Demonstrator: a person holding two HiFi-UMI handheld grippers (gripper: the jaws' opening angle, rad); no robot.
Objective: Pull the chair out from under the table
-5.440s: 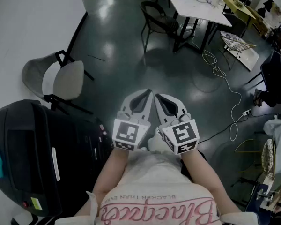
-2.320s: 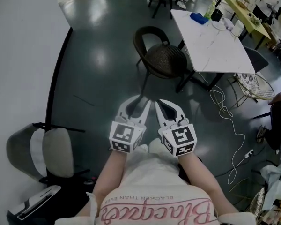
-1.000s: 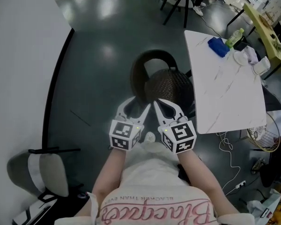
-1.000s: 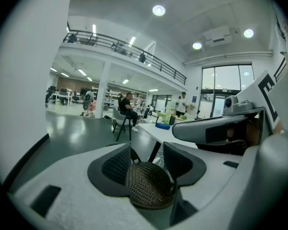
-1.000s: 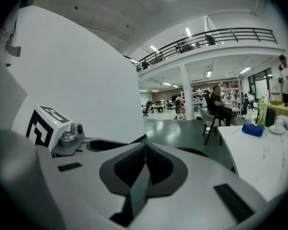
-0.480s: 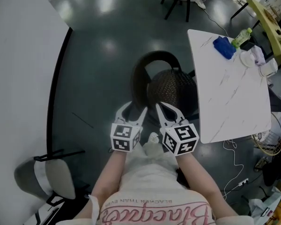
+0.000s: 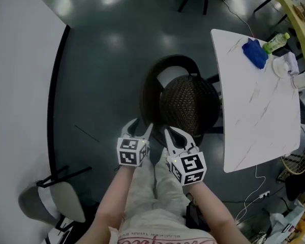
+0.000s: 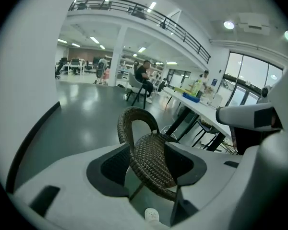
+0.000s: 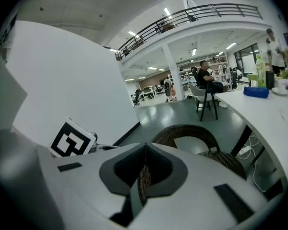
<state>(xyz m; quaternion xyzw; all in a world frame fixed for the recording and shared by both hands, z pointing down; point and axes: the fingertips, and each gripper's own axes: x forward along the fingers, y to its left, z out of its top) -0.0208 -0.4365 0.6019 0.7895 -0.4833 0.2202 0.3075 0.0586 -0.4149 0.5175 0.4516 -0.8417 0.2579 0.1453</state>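
Our left gripper has its jaws standing apart with nothing pressed between them. In the left gripper view the woven chair shows through the gap, beyond the tips and not touched. Our right gripper sits just beside the left one. Its jaw tips are brought together and grip nothing, and in the right gripper view a strip of the chair's weave shows through the hollow behind the tips. Both grippers point forward and down at the near end of the chair's arched backrest, close to it but apart from it.

The chair stands on the dark glossy floor. Its backrest faces away from the white table, and the far side of its seat reaches the table's long left edge and seems to tuck just under it. At the table's far end lie a blue cloth, a green bottle and two pale cups. Below the grippers we see our own forearms and light trousers. A white wall borders the floor on the left. A grey chair stands at the floor's near left corner, well apart from us.
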